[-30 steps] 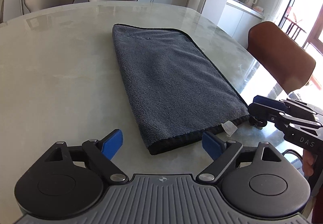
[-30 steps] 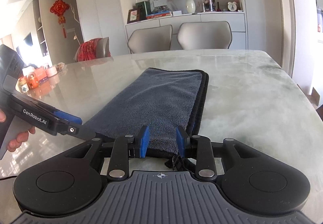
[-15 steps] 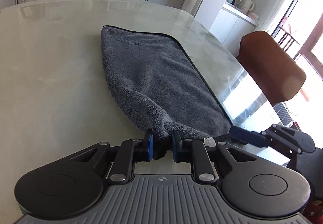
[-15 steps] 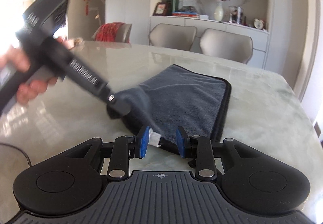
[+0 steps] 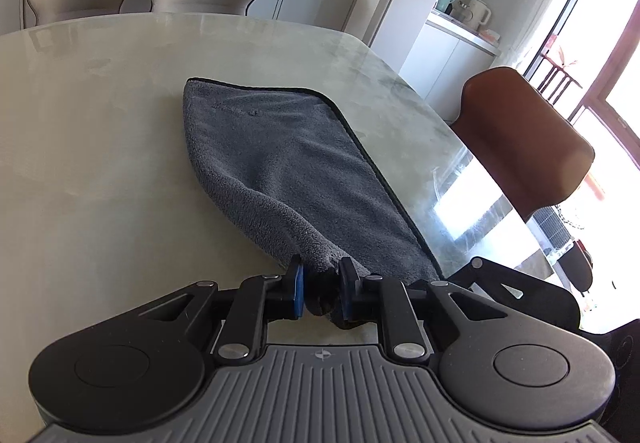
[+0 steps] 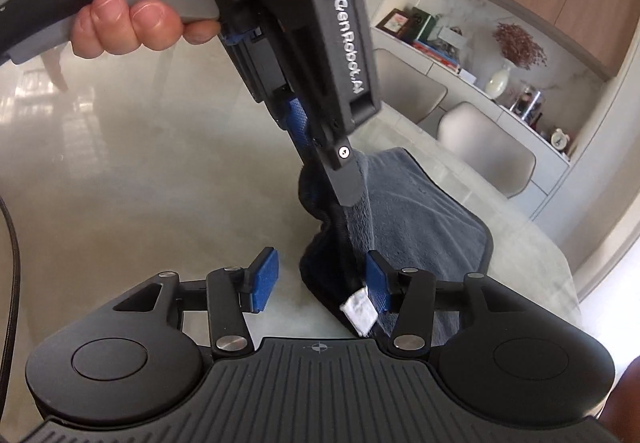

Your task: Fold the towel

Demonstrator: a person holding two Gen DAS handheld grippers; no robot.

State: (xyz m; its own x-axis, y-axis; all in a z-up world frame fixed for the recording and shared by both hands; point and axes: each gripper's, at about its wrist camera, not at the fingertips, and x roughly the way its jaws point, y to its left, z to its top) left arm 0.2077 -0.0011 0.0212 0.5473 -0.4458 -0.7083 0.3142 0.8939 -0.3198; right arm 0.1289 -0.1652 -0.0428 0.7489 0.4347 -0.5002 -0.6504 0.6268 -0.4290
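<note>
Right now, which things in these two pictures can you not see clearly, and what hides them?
Left wrist view: the towel corner held by the left gripper is covered by its pads; the right gripper is mostly behind this gripper's body.
Right wrist view: any print on the white label is too small to read; the left gripper hides the towel's raised corner.

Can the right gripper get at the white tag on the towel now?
Probably yes. The right gripper is open, and the tag lies between its fingers, beside the right pad. The left gripper holds the towel higher up, clear of the tag.
</note>
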